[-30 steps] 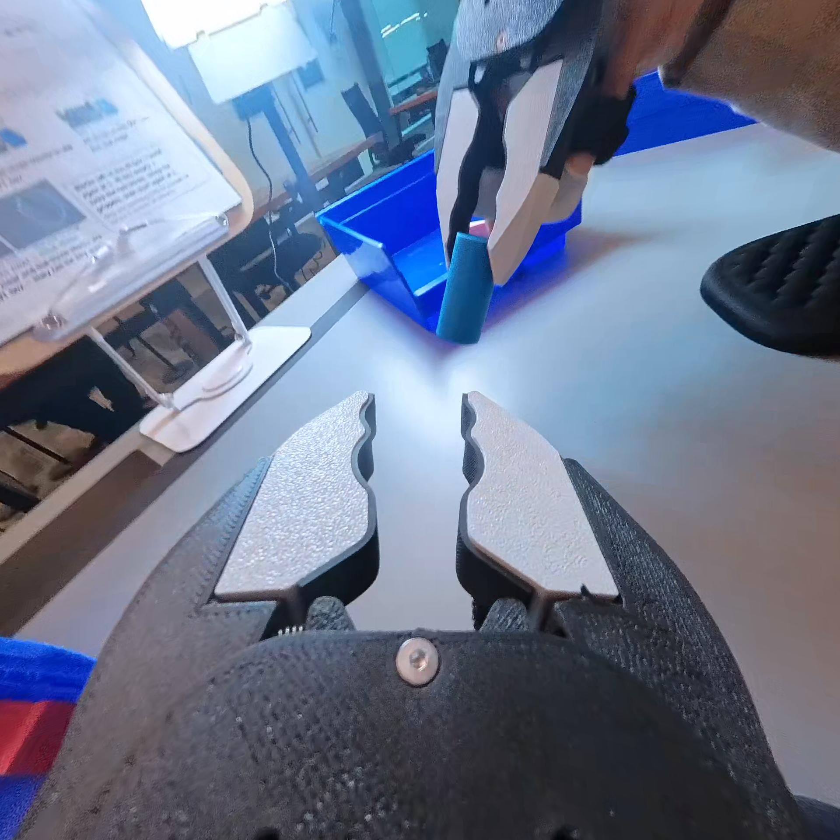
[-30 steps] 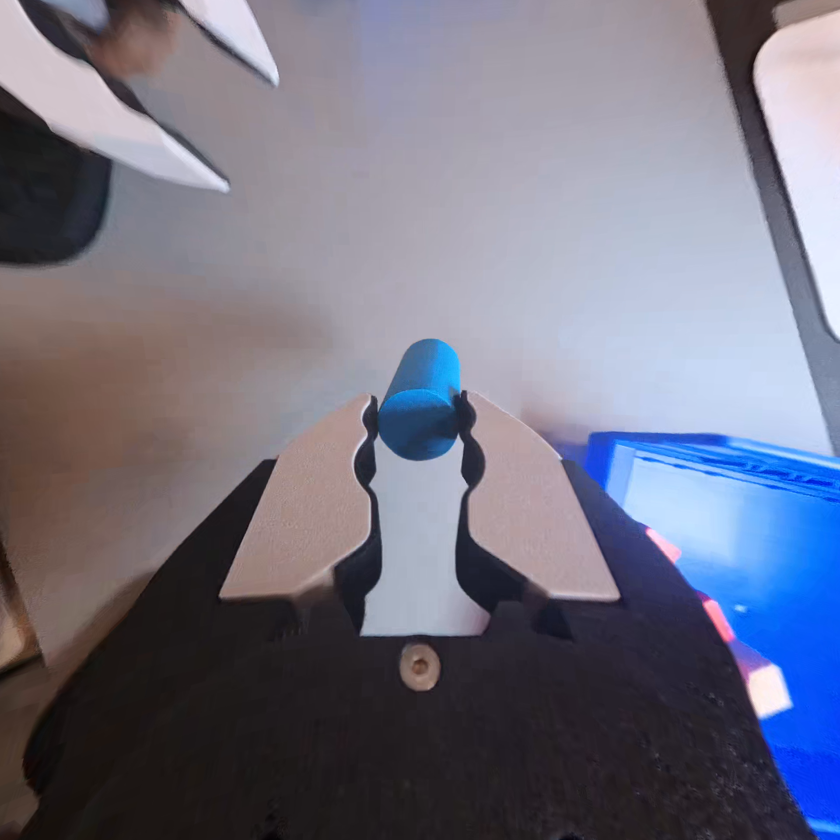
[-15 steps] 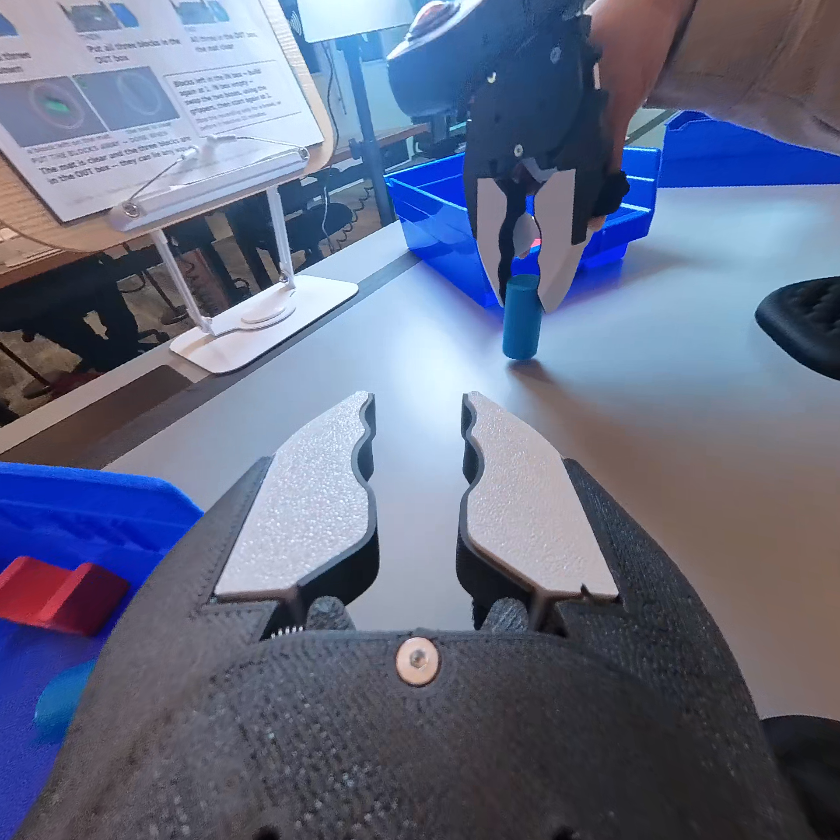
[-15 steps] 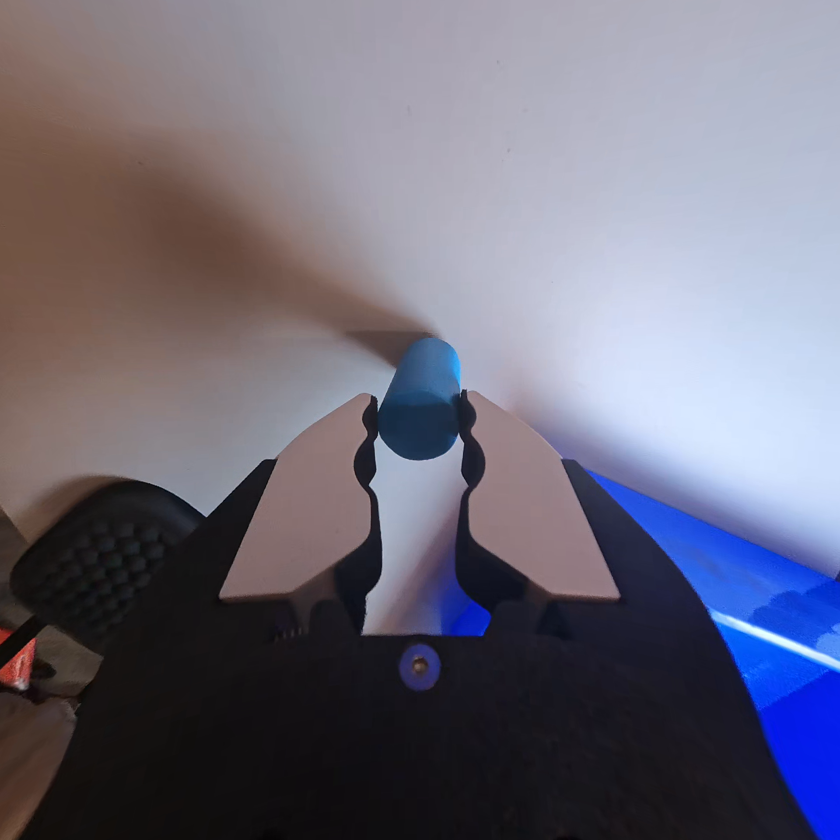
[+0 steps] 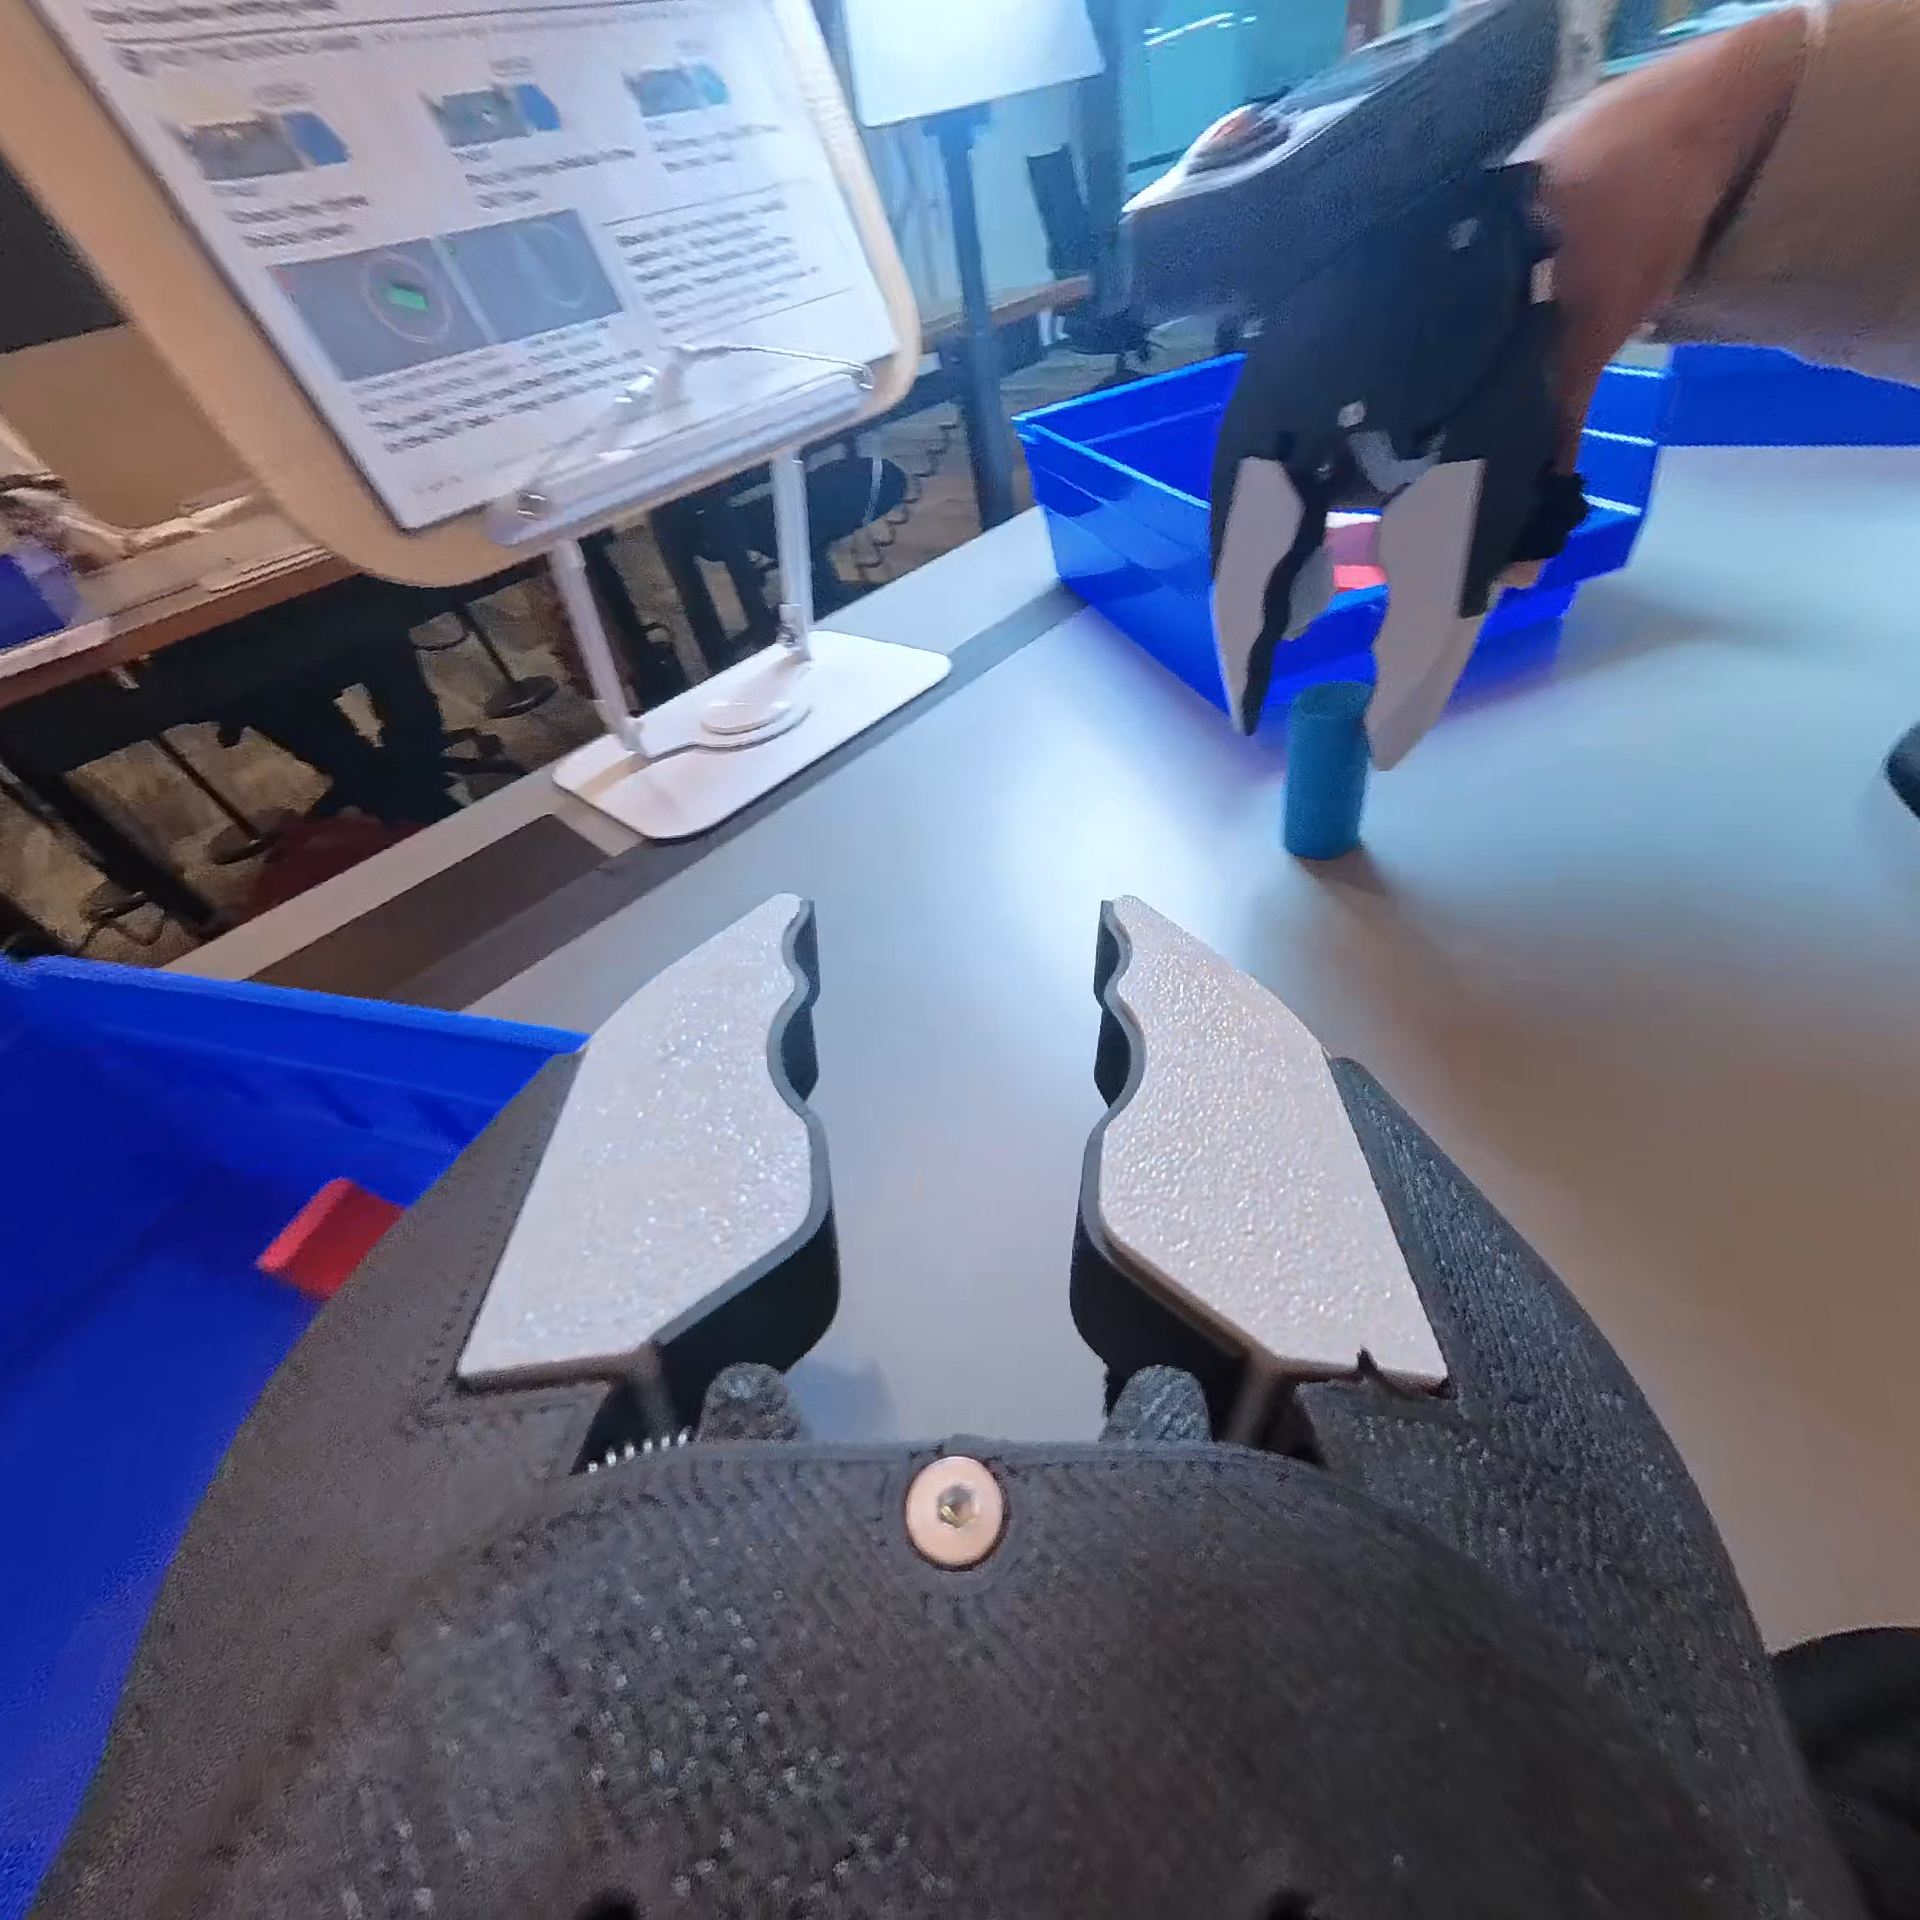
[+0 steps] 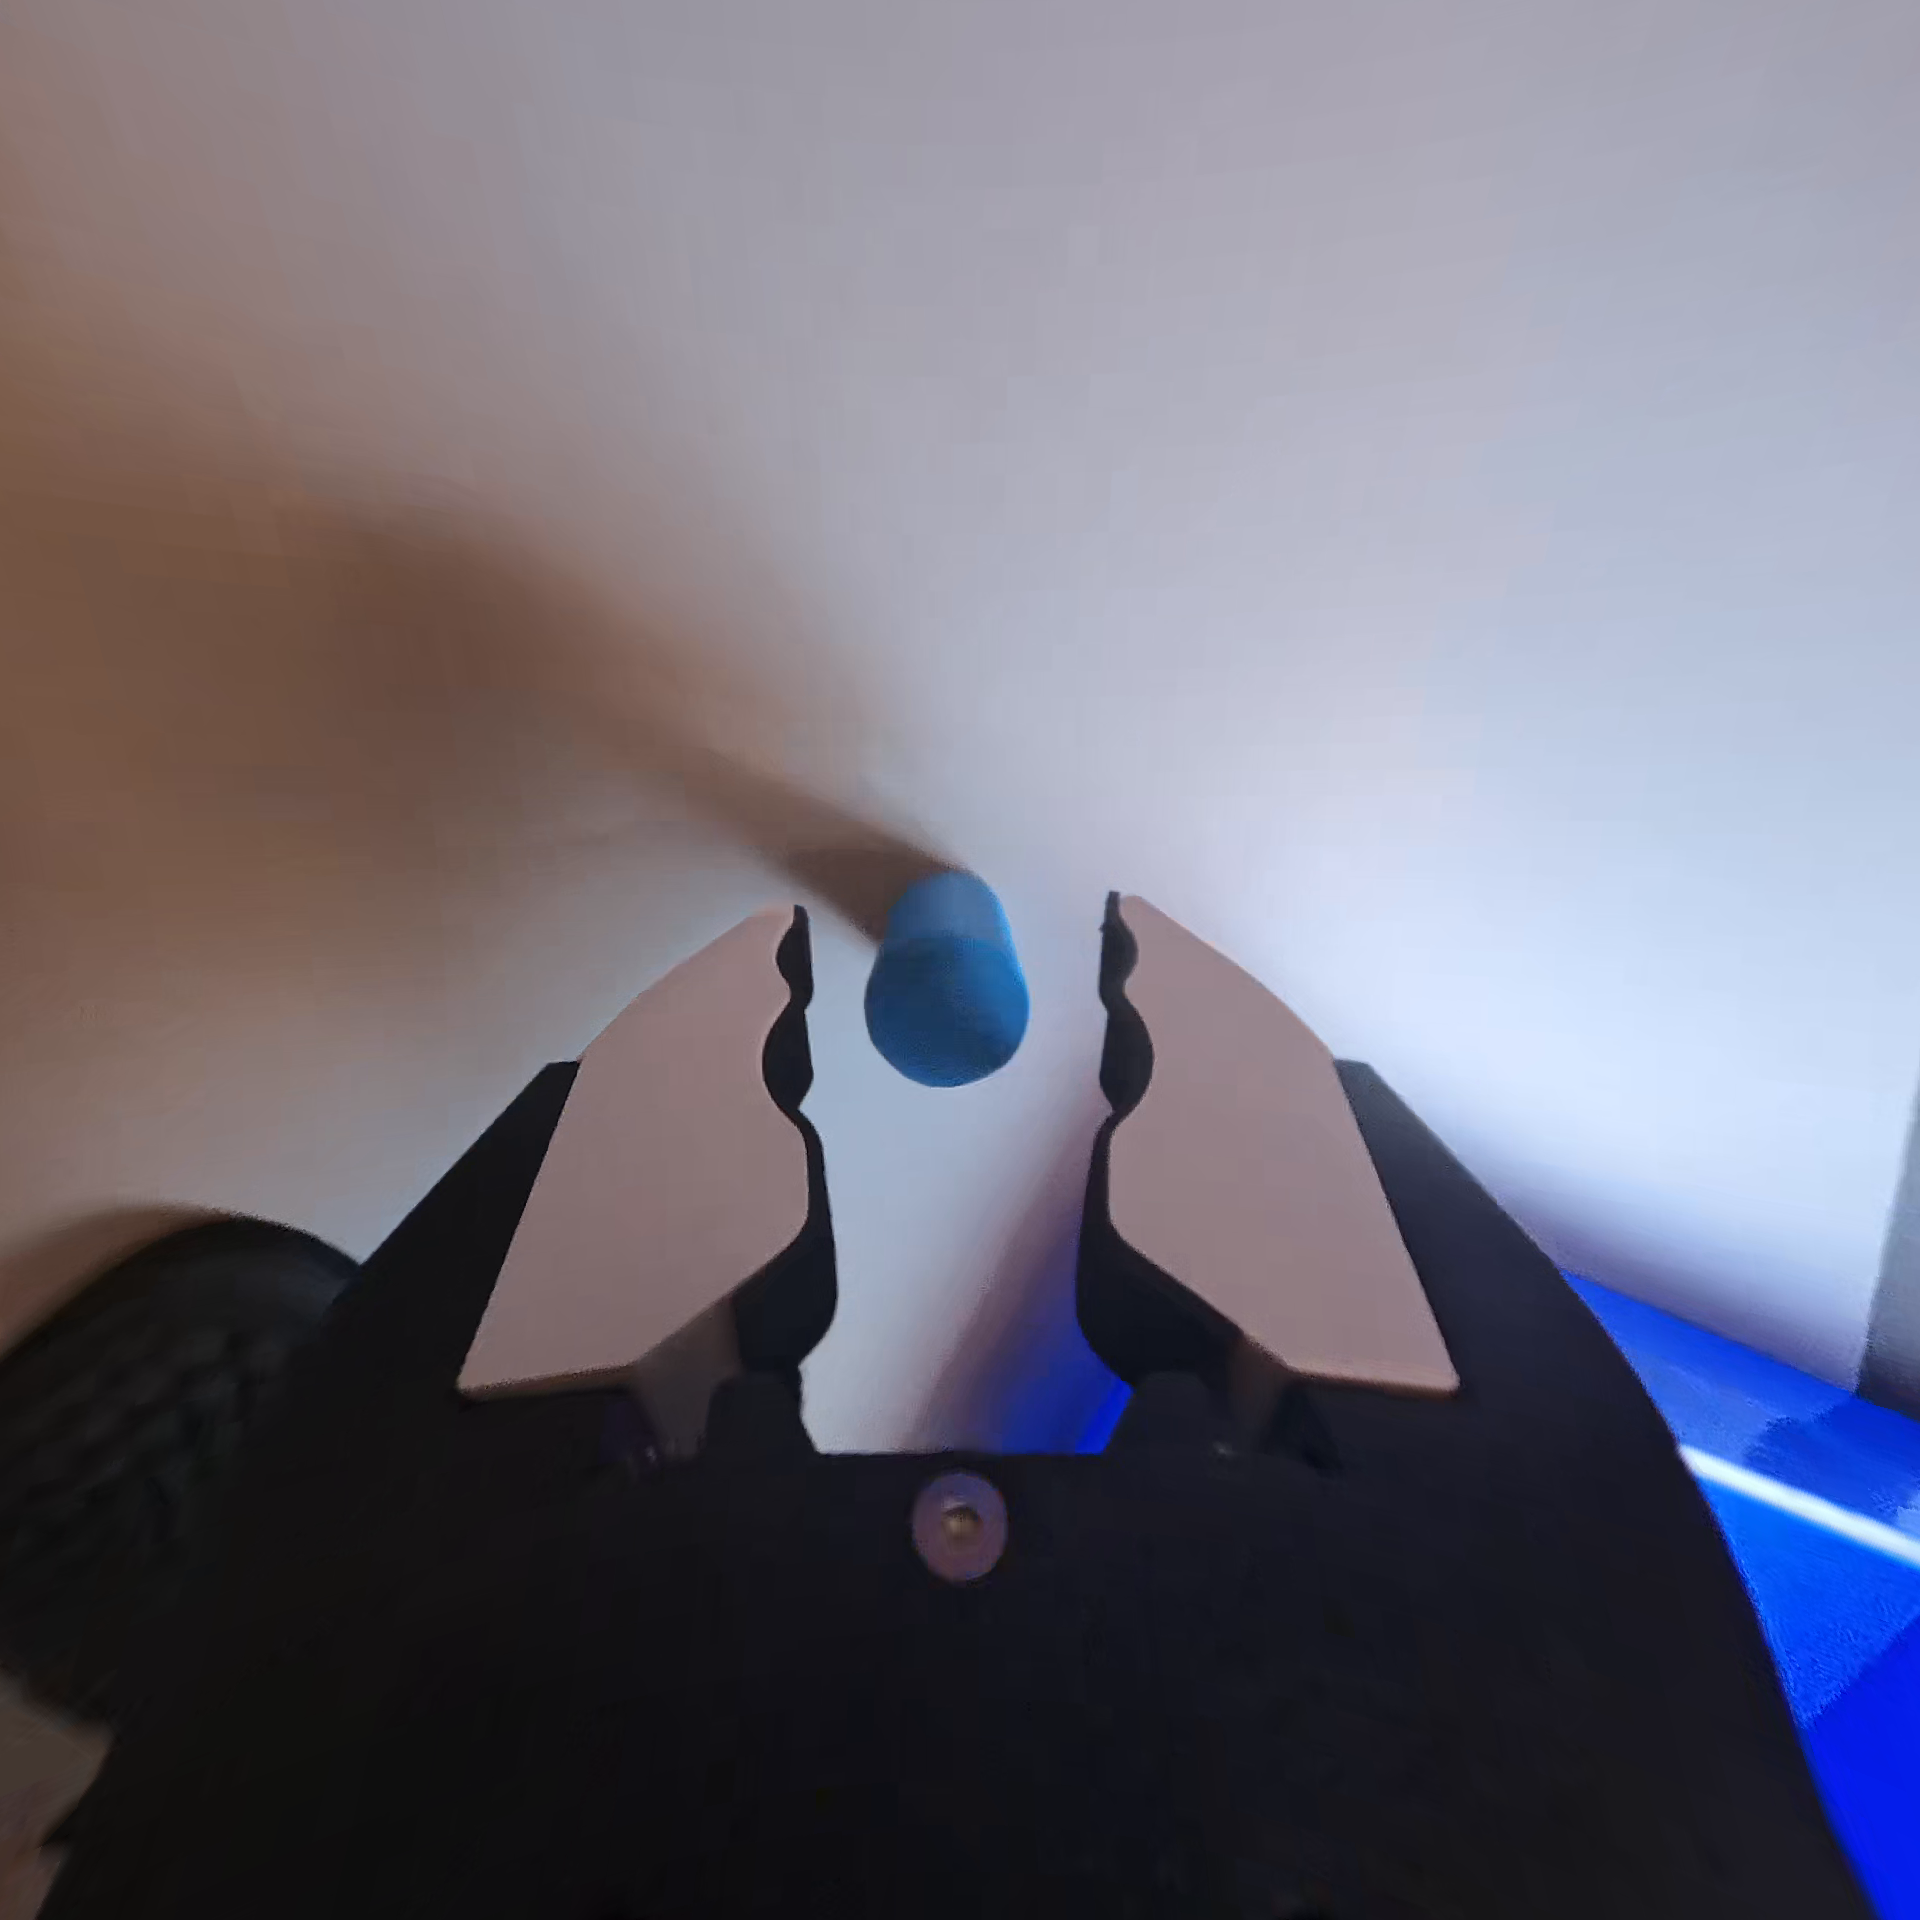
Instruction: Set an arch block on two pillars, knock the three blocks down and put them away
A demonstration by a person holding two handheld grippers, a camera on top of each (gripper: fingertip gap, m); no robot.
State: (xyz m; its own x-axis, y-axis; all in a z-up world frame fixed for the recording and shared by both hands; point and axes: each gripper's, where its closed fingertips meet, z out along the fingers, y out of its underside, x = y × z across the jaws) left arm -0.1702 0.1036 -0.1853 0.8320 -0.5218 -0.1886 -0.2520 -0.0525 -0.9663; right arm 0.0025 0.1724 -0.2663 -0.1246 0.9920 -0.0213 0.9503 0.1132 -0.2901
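A blue cylinder pillar (image 5: pixel 1323 769) stands upright on the grey table. In the right wrist view it (image 6: pixel 945 987) sits between my fingers without touching them. My right gripper (image 6: pixel 951 909) is open, straddling the pillar's top; it also shows in the left wrist view (image 5: pixel 1314 717), pointing down over the pillar. My left gripper (image 5: pixel 951 914) is open and empty, low over the table at the near left. A red block (image 5: pixel 327 1231) lies in the blue bin (image 5: pixel 156 1143) at my left.
A second blue bin (image 5: pixel 1132 499) stands behind the pillar, with something pink-red inside. A white document stand (image 5: pixel 748 717) holding a printed sheet is at the table's far left edge. A black textured pad (image 6: pixel 156 1351) lies near the right gripper. There is about 20 centimetres between the tips of the two grippers. Measured from the fingertips, the red block (image 5: pixel 327 1231) is 20 centimetres or so from the left gripper and 35 centimetres from the right.
My right gripper has opened and let go of the blue pillar, which now stands on the table. My left gripper has opened wider and shifted a little.
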